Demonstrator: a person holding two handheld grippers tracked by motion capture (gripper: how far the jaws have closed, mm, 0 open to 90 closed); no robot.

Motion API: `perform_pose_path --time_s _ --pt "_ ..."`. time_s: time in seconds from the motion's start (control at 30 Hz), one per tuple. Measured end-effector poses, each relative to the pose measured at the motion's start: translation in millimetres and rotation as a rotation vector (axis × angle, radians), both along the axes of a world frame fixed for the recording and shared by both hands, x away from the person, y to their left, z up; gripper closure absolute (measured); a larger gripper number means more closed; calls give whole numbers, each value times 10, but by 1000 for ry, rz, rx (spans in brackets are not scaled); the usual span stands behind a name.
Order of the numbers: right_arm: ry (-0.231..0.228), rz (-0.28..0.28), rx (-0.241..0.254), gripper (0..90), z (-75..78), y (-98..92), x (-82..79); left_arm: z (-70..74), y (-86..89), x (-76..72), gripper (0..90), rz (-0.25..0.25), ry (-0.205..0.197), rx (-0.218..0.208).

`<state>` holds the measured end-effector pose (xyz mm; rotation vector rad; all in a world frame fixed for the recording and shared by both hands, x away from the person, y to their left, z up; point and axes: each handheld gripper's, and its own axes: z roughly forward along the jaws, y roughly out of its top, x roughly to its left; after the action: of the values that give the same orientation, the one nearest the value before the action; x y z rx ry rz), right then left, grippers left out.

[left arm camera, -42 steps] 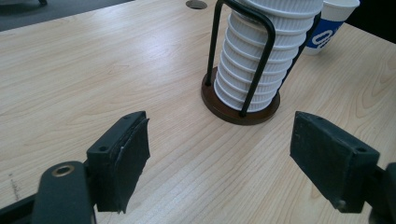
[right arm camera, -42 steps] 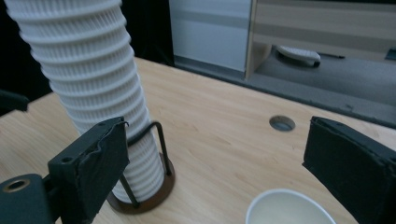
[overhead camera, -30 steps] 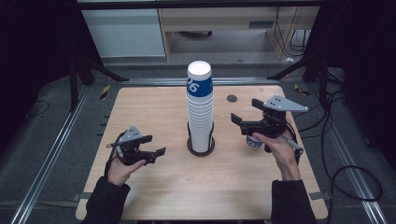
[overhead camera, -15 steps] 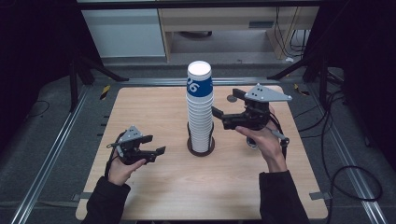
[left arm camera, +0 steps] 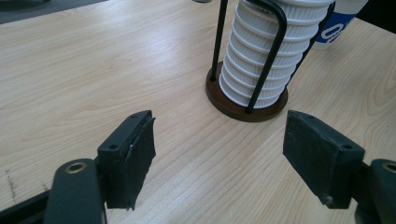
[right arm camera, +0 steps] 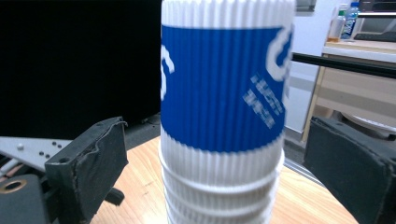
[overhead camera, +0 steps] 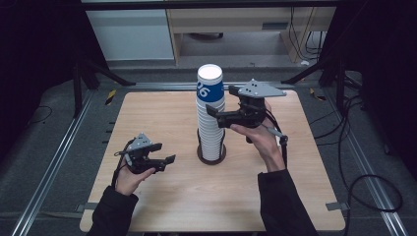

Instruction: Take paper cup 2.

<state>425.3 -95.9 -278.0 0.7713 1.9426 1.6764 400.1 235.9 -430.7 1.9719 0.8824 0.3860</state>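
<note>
In the right gripper view the top cup [right arm camera: 223,88] is blurred, its print unreadable, its rim cut off by the upper edge. In the left gripper view the cup stack [left arm camera: 268,51] is cut off above, and the holder [left arm camera: 245,105] hides its bottom.

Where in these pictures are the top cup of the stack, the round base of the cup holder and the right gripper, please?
top cup [right arm camera: 219,88], right gripper view, on its blue band.
holder base [left arm camera: 231,106], left gripper view, on the brown rim.
right gripper [overhead camera: 212,109], high view, between its fingertips beside the stack.
</note>
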Motion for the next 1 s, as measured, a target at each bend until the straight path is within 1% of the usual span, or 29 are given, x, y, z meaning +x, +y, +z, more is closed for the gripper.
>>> perform_pose_path --time_s 0.07,0.23,0.37,0.43,0.5,0.6,0.67,0.77,0.9,1.0 --pt "-2 -4 -1 62 15 42 31 -10 -11 5 249 1 2 11" --pt "-5 -7 -2 63 20 125 107 -18 -28 4 260 -12 -3 17" --pt "12 -9 8 67 -9 169 186 -15 -27 0 269 -12 -8 14" --pt "9 -15 9 70 -22 192 218 -17 -22 1 270 -9 -6 13" --pt "12 -20 21 73 -41 206 245 -21 -20 1 272 -7 -5 18" --pt "11 -26 21 77 -60 230 272 -21 -22 0 273 -7 -7 18" --pt "20 -21 21 78 -65 244 292 -19 -26 -3 273 -11 -10 15" --pt "16 -34 12 79 -71 263 319 -21 -30 -5 272 -15 -9 17" --pt "19 -38 9 88 -91 289 348 -20 -41 -11 271 -21 -10 11" --pt "13 -37 14 123 -95 299 349 -17 -41 -12 267 -25 -9 5"
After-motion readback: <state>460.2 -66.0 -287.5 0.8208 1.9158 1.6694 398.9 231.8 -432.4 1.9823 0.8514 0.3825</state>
